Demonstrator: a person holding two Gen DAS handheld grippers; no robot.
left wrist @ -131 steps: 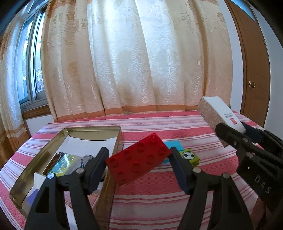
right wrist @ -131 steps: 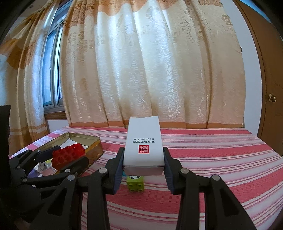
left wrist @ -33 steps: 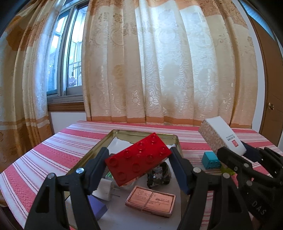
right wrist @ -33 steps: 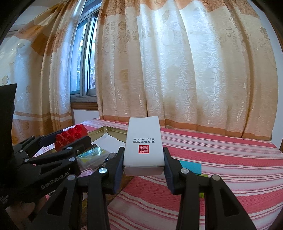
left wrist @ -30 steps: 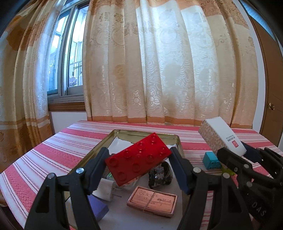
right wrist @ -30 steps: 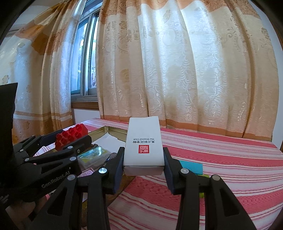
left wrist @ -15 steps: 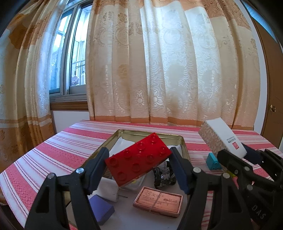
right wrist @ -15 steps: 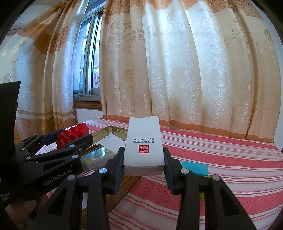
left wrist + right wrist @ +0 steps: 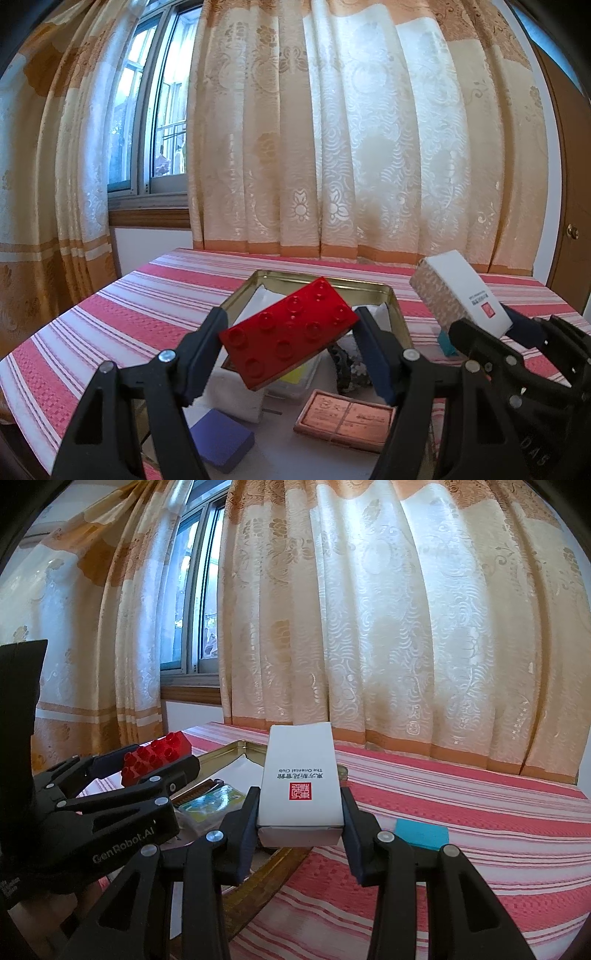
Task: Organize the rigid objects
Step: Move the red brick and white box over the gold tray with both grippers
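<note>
My left gripper (image 9: 290, 341) is shut on a red studded brick (image 9: 288, 332) and holds it tilted above the gold metal tin (image 9: 397, 308). My right gripper (image 9: 300, 814) is shut on a white box with a red seal (image 9: 300, 779) and holds it over the tin's right rim (image 9: 266, 867). The white box also shows in the left wrist view (image 9: 461, 299), and the red brick in the right wrist view (image 9: 155, 757). The tin holds a copper-coloured pack (image 9: 345, 419), a purple block (image 9: 221, 439), a white adapter (image 9: 236, 395) and a dark lumpy object (image 9: 349, 363).
A teal block (image 9: 421, 832) lies on the red striped tablecloth (image 9: 480, 849) right of the tin. Curtains (image 9: 332, 129) and a window (image 9: 155, 122) stand behind the table. A door (image 9: 570, 221) is at the far right. The table's left edge (image 9: 22, 387) is near.
Both grippers have moved left over the tin with their objects still held. The tin's contents now lie directly under the red brick, and the view has crept closer in the last second.
</note>
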